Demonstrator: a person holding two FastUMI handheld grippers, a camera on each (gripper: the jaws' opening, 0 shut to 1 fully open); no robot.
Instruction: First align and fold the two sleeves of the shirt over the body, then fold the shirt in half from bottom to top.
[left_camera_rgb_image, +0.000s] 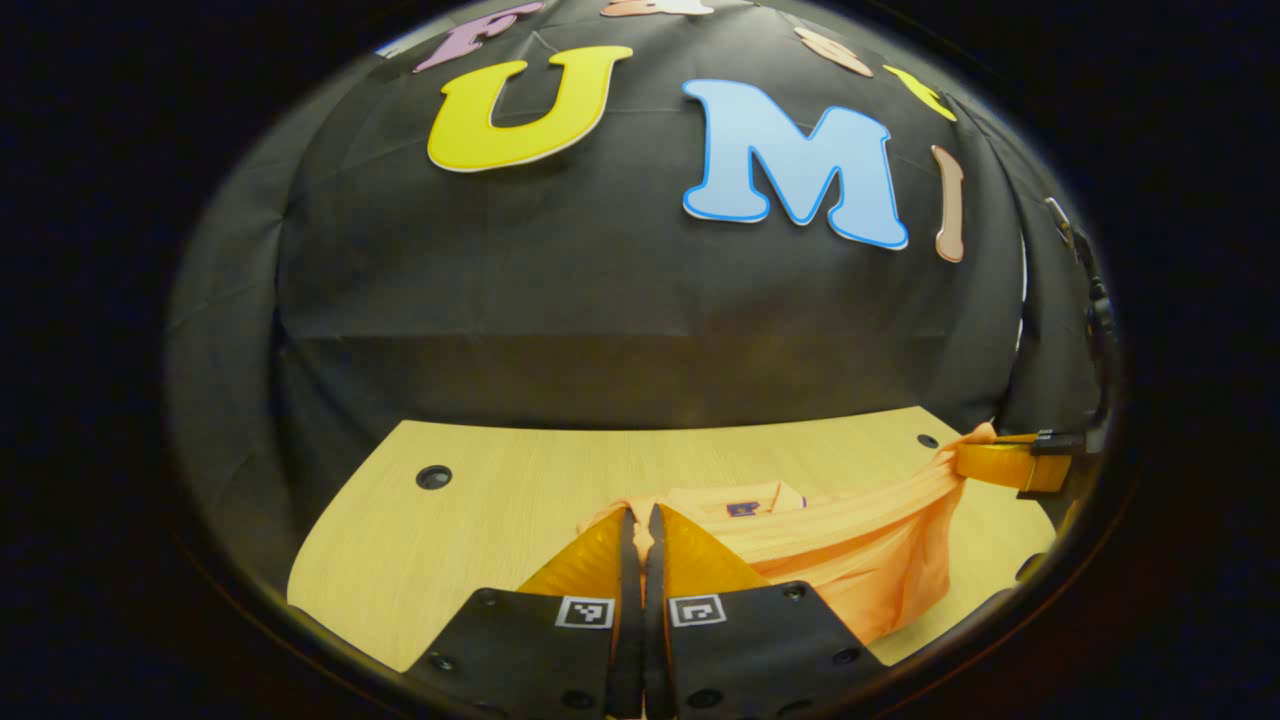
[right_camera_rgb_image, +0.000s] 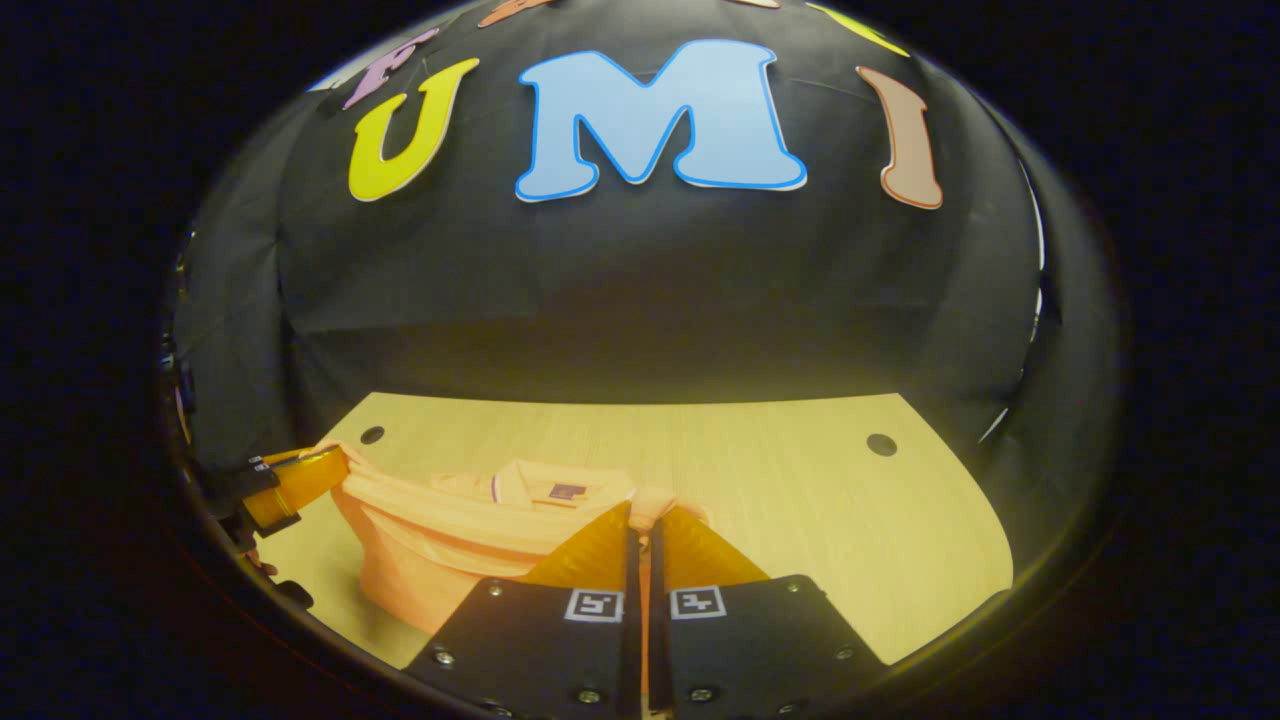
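Note:
An orange shirt (left_camera_rgb_image: 850, 545) lies on the wooden table (left_camera_rgb_image: 450, 540), its collar and small purple tag (left_camera_rgb_image: 742, 508) facing me. My left gripper (left_camera_rgb_image: 641, 520) is shut on the shirt's edge, with cloth bunched at its tips. The right gripper (left_camera_rgb_image: 1010, 465), far right in the left gripper view, pinches another part of the edge and holds it above the table, so the cloth stretches between the two. In the right gripper view the right gripper (right_camera_rgb_image: 644, 520) is shut on the shirt (right_camera_rgb_image: 450, 550), with the left gripper (right_camera_rgb_image: 300, 478) at the far left.
The table (right_camera_rgb_image: 800, 500) has small dark round holes (left_camera_rgb_image: 434, 477) (right_camera_rgb_image: 881, 444) near its back corners. The black cloth wall rises just behind the table's far edge. Bare wood stretches left of the shirt in the left gripper view and right of it in the right gripper view.

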